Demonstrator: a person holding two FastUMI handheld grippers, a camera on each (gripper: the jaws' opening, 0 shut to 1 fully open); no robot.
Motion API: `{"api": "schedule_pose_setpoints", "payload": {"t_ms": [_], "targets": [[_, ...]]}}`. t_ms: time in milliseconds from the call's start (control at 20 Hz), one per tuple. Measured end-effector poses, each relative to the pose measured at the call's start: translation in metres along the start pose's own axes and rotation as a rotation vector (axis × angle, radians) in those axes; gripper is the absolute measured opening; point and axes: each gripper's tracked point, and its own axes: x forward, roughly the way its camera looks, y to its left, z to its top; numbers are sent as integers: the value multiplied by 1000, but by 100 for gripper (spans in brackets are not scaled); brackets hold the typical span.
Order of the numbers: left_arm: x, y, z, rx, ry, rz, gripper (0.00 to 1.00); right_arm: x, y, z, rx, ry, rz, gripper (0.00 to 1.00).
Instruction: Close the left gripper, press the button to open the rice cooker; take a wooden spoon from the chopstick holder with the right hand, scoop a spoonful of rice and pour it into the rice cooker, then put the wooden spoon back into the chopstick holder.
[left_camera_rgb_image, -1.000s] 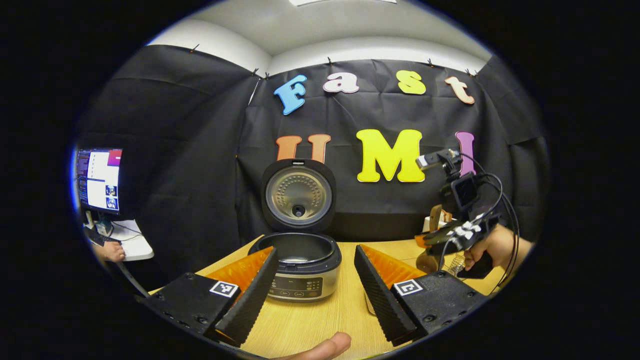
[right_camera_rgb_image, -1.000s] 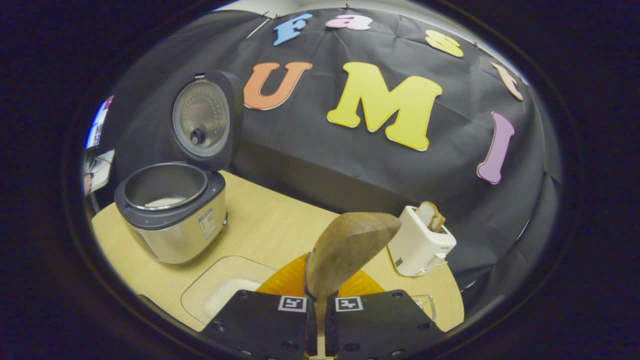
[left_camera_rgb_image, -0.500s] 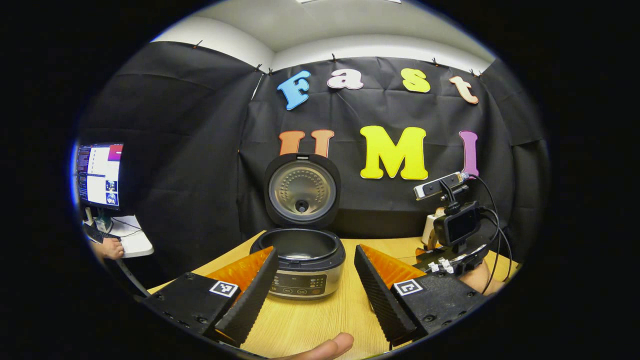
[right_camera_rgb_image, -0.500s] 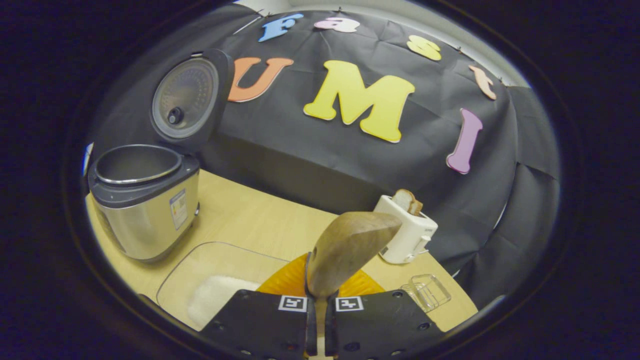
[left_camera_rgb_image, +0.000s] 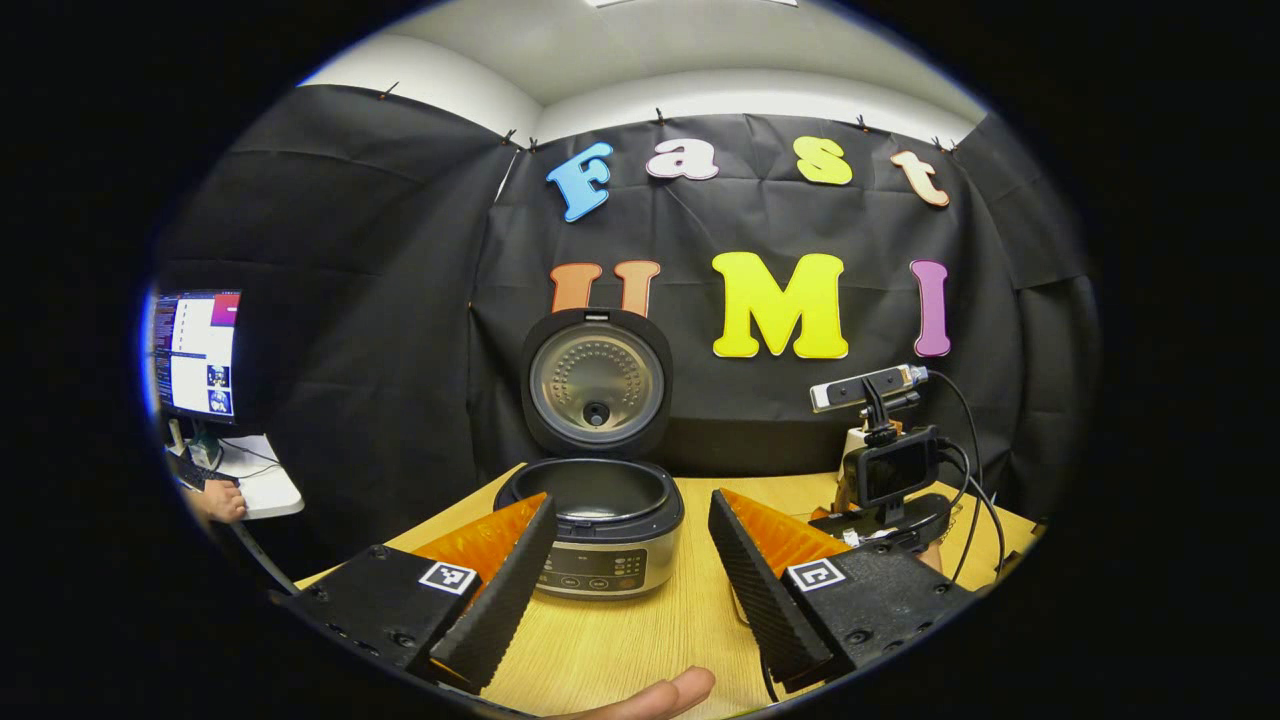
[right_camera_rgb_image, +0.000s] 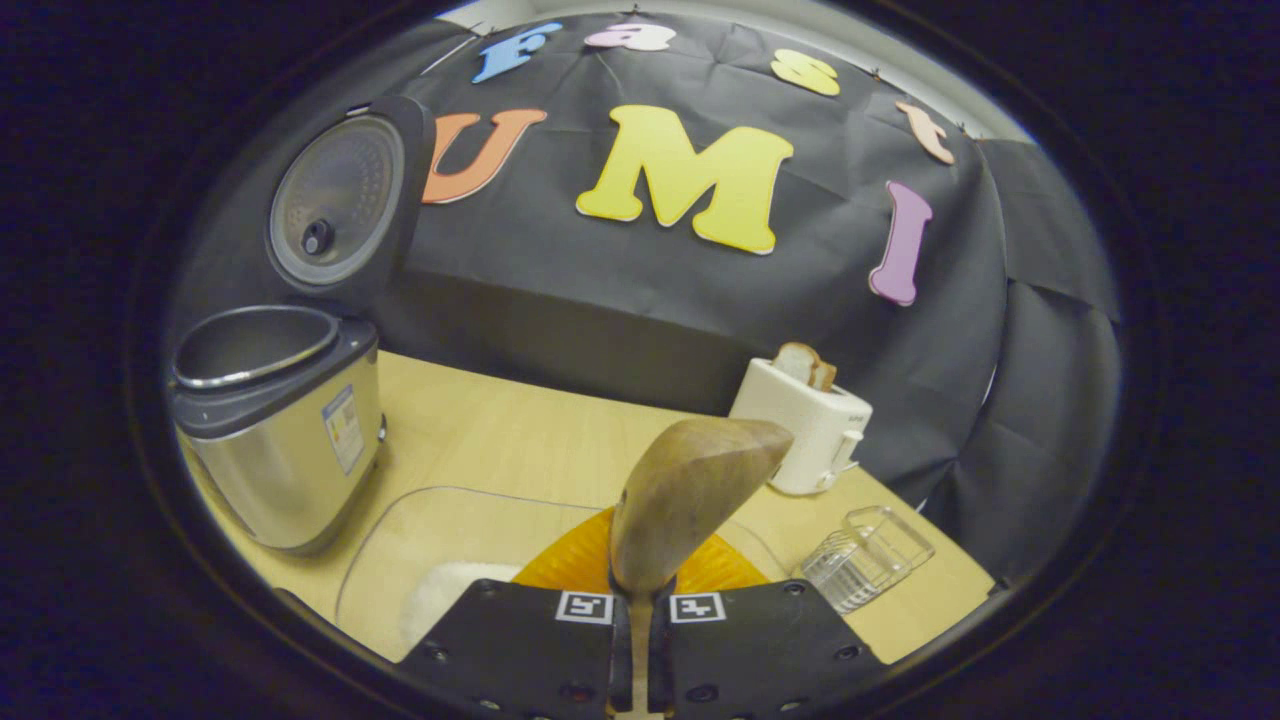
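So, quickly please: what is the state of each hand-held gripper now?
Left hand-held gripper: open, holding nothing.
Right hand-held gripper: shut on the spoon.

White toaster (right_camera_rgb_image: 800, 428) sits at the back of the wooden table (right_camera_rgb_image: 520, 440), close to the black cloth wall (right_camera_rgb_image: 640, 290), with a slice of bread (right_camera_rgb_image: 800, 364) sticking up out of its slot. Lever side faces right. In the left gripper view a monitor (left_camera_rgb_image: 196, 352) is lit at the far left, outside the booth. Below it a white desk surface (left_camera_rgb_image: 262, 484) carries a keyboard (left_camera_rgb_image: 196, 472) and some cables. White ceiling (left_camera_rgb_image: 660, 50) and upper wall show above the cloth's top edge. The cloth is pinned up with small clips (left_camera_rgb_image: 659, 116) along that edge.
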Motion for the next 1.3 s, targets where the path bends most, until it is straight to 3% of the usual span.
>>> {"api": "schedule_pose_setpoints", "payload": {"t_ms": [250, 450, 800, 1300], "targets": [[1, 6, -2, -20, 9, 4, 96, -5, 23, 0, 290, 55, 123, 6], [5, 8, -7, -42, 26, 7, 96, -3, 13, -7, 539, 125, 172, 6], [11, 3, -21, -23, 72, 8, 96, 0, 2, -17, 739, 187, 209, 6], [15, 1, -23, -48, 70, 4, 96, -1, 12, -23, 899, 259, 285, 6]]}}
